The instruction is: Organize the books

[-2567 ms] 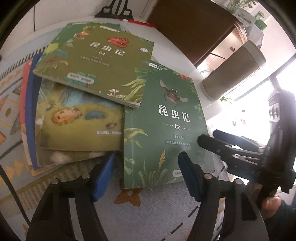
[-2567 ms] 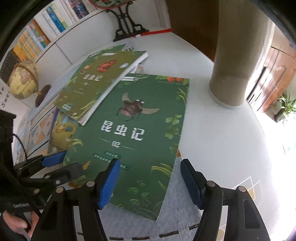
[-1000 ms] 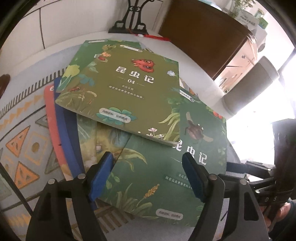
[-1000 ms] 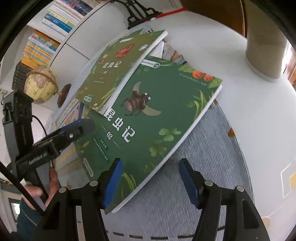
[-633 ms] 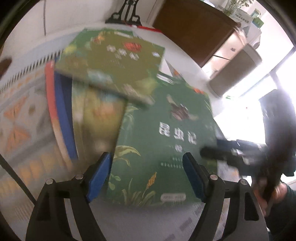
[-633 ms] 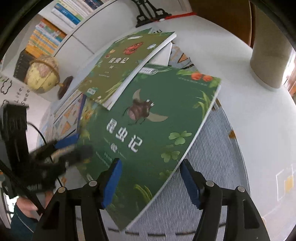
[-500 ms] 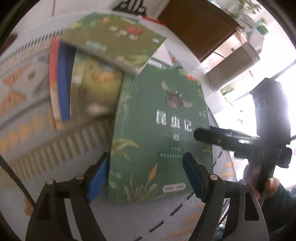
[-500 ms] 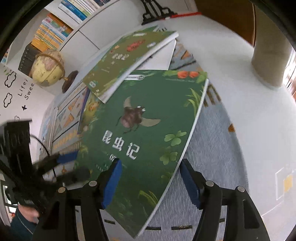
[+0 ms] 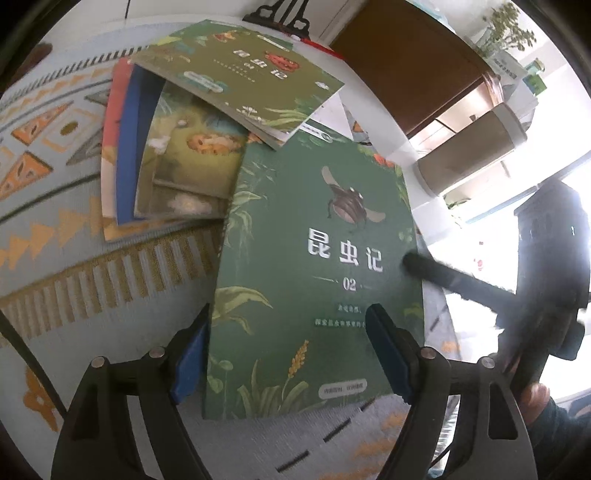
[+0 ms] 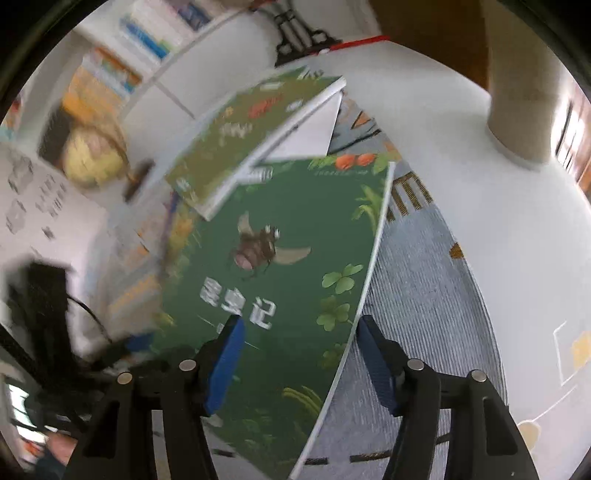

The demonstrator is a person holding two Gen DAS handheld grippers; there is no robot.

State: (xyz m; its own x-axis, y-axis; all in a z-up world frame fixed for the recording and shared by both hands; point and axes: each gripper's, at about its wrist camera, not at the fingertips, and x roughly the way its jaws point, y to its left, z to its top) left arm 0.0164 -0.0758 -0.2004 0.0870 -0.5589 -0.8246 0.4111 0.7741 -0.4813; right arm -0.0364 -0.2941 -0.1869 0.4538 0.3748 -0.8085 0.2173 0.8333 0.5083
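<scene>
A dark green book marked 02 with a beetle on its cover (image 9: 317, 266) lies on the patterned mat, its near end between the open fingers of my left gripper (image 9: 288, 354). The book also shows in the right wrist view (image 10: 280, 280); my right gripper (image 10: 297, 358) is open, its left finger over the cover and its right finger off the book's right edge. One right finger (image 9: 436, 273) rests on or just above the cover's right side. An olive book marked 04 (image 9: 240, 81) lies on a pile of thin books (image 9: 166, 158) behind it.
A beige cylinder (image 9: 476, 147) stands on the white table (image 10: 498, 229) to the right. A dark wooden cabinet (image 9: 410, 62) and a black stand (image 9: 280, 18) are at the back. A globe (image 10: 92, 158) and bookshelves are at the left in the blurred right wrist view.
The 02 book has slid out from under the 04 book and turned straight toward me. Both grippers have closed in on its near end; the right wrist view is blurred by motion.
</scene>
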